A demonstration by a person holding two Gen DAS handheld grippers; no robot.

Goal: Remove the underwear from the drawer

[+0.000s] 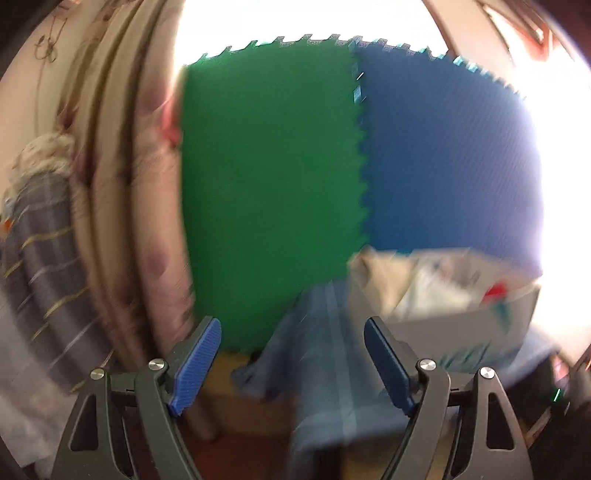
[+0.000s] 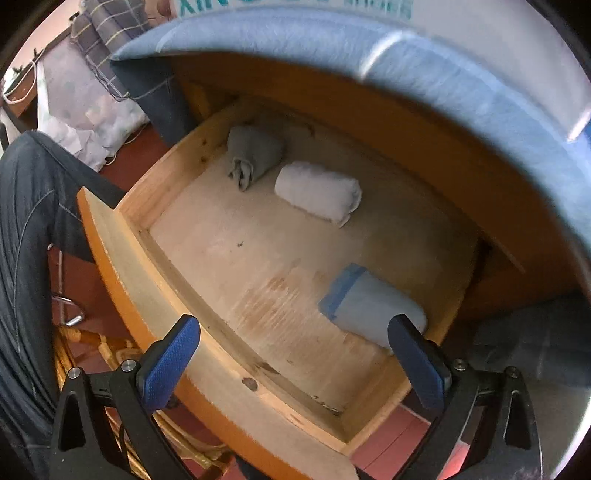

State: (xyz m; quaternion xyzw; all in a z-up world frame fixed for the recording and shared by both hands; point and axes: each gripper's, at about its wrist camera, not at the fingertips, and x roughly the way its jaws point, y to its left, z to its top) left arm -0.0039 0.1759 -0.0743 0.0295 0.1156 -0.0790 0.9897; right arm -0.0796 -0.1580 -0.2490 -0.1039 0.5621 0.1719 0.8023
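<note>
text: teal letters "XIN", upside down and cut off | on: white box (image 2: pixel 480 22) | where: top edge of right-wrist view

A green foam mat (image 1: pixel 269 192) and a blue foam mat (image 1: pixel 443 166) stand interlocked behind the desk (image 2: pixel 332 110). A pale blue cloth (image 2: pixel 369 48) drapes over the desk's front edge. A white cardboard box (image 1: pixel 461 306) sits on the cloth near the right edge. Checked grey fabric (image 2: pixel 107 33) hangs beyond the left corner, above the red floor (image 2: pixel 122 170).

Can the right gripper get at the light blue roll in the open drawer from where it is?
Probably yes: the right gripper is open above the drawer, and the light blue roll lies uncovered just beyond its fingertips.
</note>
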